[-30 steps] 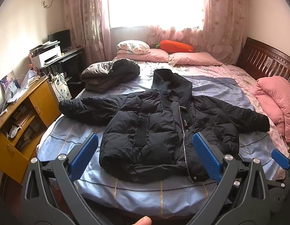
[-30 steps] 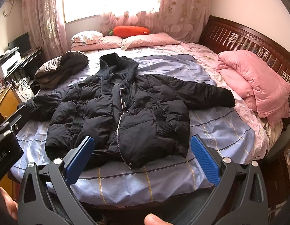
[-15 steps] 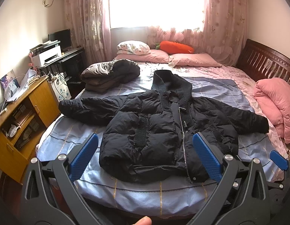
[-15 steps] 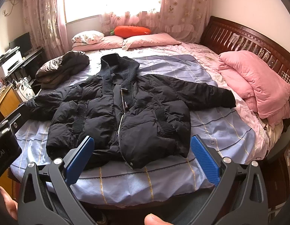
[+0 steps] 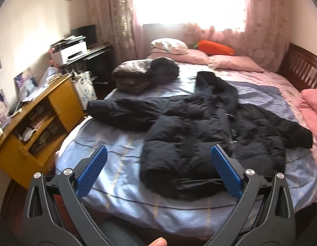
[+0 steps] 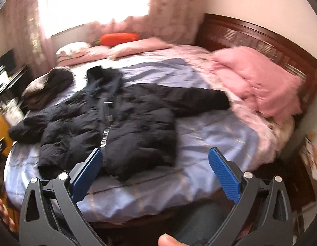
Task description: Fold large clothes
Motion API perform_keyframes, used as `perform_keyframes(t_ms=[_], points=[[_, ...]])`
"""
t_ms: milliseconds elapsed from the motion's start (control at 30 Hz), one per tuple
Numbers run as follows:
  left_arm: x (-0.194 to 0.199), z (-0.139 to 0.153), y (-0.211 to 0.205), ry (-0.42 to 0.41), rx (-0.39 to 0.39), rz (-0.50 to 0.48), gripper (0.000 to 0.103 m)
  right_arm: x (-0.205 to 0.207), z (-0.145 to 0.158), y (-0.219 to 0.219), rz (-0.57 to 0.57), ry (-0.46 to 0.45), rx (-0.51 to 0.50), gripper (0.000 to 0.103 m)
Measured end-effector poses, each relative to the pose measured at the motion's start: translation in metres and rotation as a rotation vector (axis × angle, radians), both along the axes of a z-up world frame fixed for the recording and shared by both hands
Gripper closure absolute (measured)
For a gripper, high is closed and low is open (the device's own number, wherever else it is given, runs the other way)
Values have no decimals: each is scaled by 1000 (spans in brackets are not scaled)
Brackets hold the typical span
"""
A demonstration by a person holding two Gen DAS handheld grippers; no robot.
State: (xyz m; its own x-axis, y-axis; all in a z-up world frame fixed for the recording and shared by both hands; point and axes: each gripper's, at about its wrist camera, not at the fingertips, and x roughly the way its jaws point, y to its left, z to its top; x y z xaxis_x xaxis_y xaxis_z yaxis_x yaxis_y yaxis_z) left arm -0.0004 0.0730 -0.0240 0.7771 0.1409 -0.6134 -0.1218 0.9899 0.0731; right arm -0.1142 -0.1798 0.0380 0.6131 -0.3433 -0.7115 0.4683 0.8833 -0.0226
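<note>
A black puffer jacket [image 5: 199, 135] [image 6: 117, 121] lies flat on the blue bedsheet [image 5: 121, 172] [image 6: 209, 141], front up, zipped, both sleeves spread sideways and the hood toward the pillows. My left gripper [image 5: 158, 172] hovers open in front of the jacket's lower left hem, nothing between its blue pads. My right gripper [image 6: 155, 174] is open too, held above the hem's right corner near the bed's front edge. Neither touches the cloth.
A folded brown coat [image 5: 144, 74] rests at the bed's far left. A pink quilt [image 6: 258, 82] is heaped by the wooden headboard [image 6: 260, 39]. Pillows and an orange carrot cushion [image 5: 215, 48] line the window side. A yellow cabinet [image 5: 31, 127] stands left of the bed.
The left wrist view has swung left, so the jacket sits further right in it. The right wrist view has swung right and blurred. Both grippers stay open.
</note>
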Motion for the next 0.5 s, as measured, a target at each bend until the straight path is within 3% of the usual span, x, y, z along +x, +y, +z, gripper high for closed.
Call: perform_keyframes(t_ms=[233,367,500], points=[[-6,-8,33,-12,-23,-74,2,-36,21,5,-60,35,4,1],[-8,-21,52,8,-49,-37,2,-41,34,16,-34,18,-25,1],[-2,-33,59,51,-47,-17,2,-42,36,7,-6,-56,57,1]])
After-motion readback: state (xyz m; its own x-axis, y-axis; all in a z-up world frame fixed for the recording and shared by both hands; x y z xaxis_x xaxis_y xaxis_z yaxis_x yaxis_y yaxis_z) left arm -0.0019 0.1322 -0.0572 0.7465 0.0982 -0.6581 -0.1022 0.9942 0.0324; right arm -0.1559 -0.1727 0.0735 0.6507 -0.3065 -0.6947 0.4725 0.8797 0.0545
